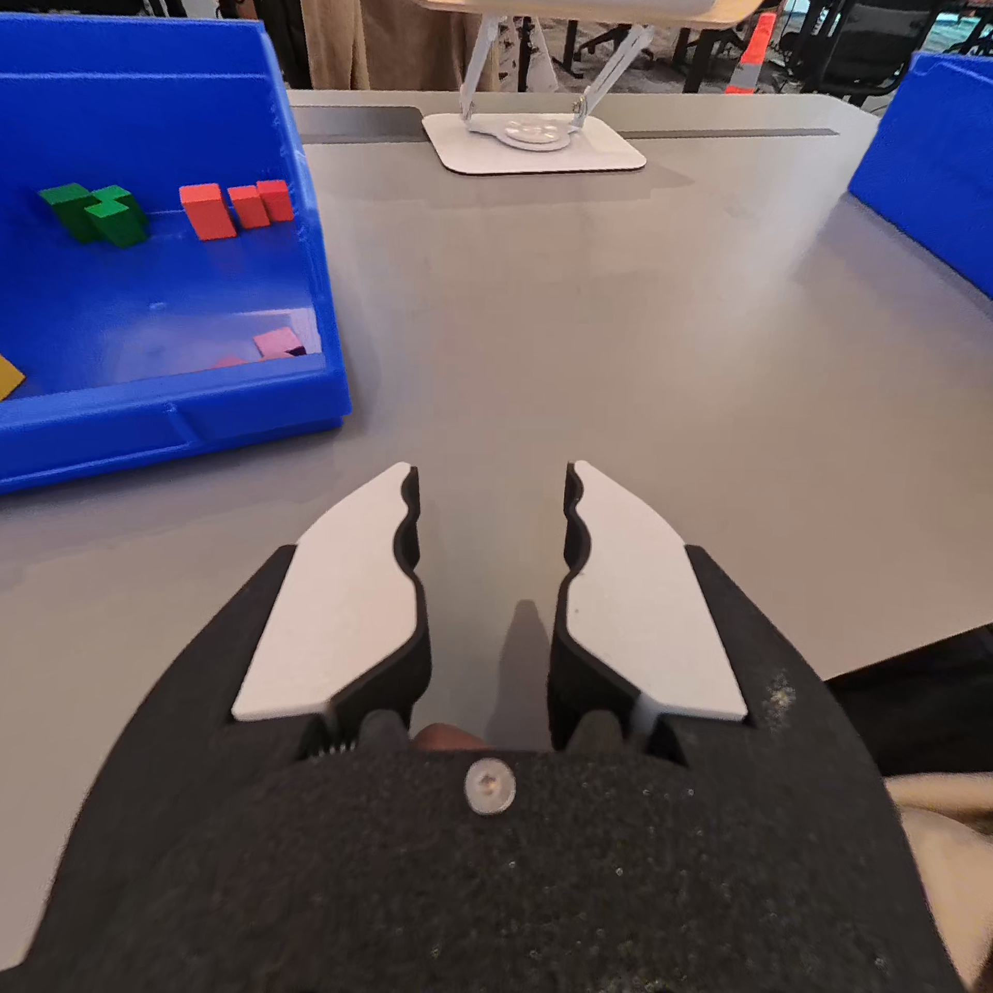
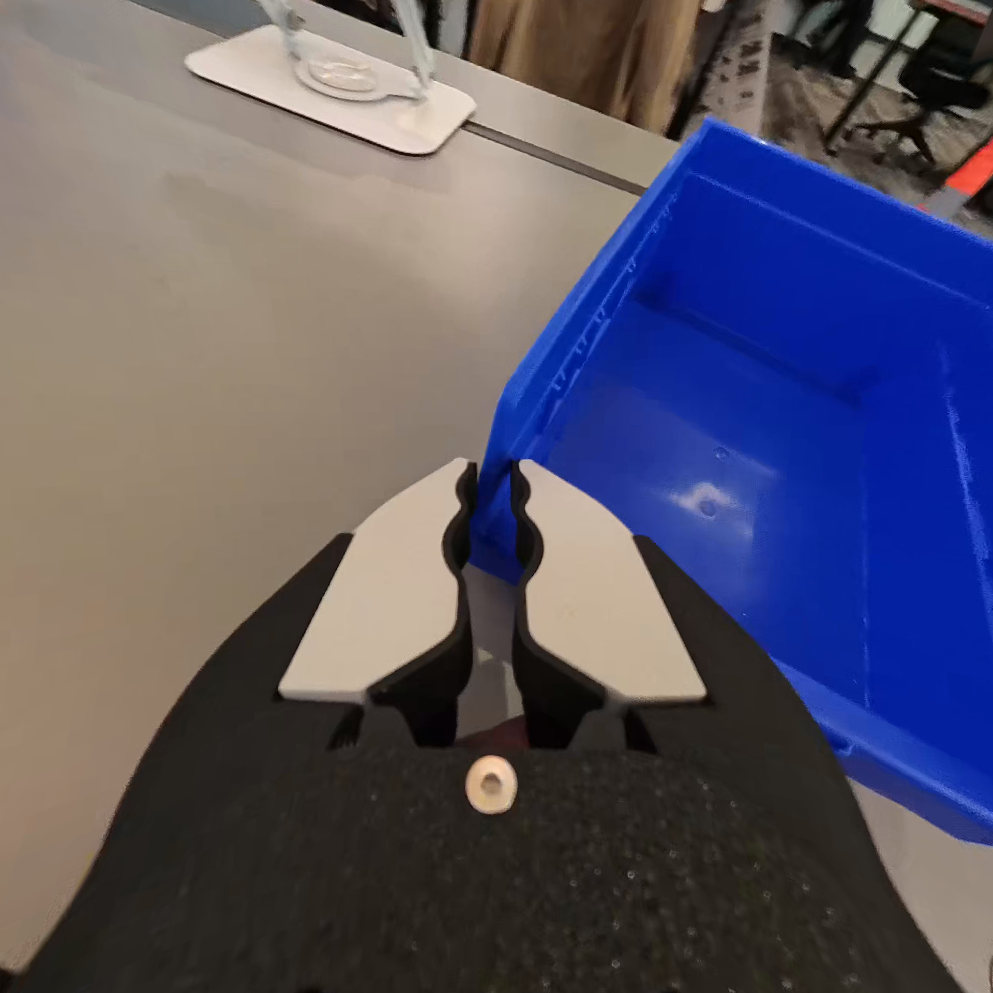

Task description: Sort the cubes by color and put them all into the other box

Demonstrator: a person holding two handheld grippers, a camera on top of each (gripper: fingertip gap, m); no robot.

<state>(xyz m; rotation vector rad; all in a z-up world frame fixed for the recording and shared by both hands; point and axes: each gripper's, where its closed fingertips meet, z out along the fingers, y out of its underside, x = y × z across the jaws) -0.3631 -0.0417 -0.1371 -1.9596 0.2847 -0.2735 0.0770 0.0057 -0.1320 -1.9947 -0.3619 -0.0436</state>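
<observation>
A blue box [image 1: 172, 408] at the left of the left wrist view holds green cubes [image 1: 102, 212] grouped at its far wall, red cubes [image 1: 207, 210] in a row beside them, a pink cube [image 1: 276, 341] near the front right corner and a yellow cube [image 1: 8, 376] at the picture's edge. My left gripper [image 1: 490, 473] is open and empty over the grey table, right of that box. The other blue box [image 2: 752, 225] shows no cubes inside. My right gripper [image 2: 493, 470] hovers at its near left corner, jaws a narrow gap apart, holding nothing.
A white stand base [image 1: 537, 142] sits at the table's far edge and also shows in the right wrist view [image 2: 333, 86]. The second blue box shows at the right edge of the left wrist view [image 1: 929, 177]. The grey table [image 1: 591, 322] lies between the boxes. Chairs and an orange cone stand beyond. Left tips to right tips: about 45 cm.
</observation>
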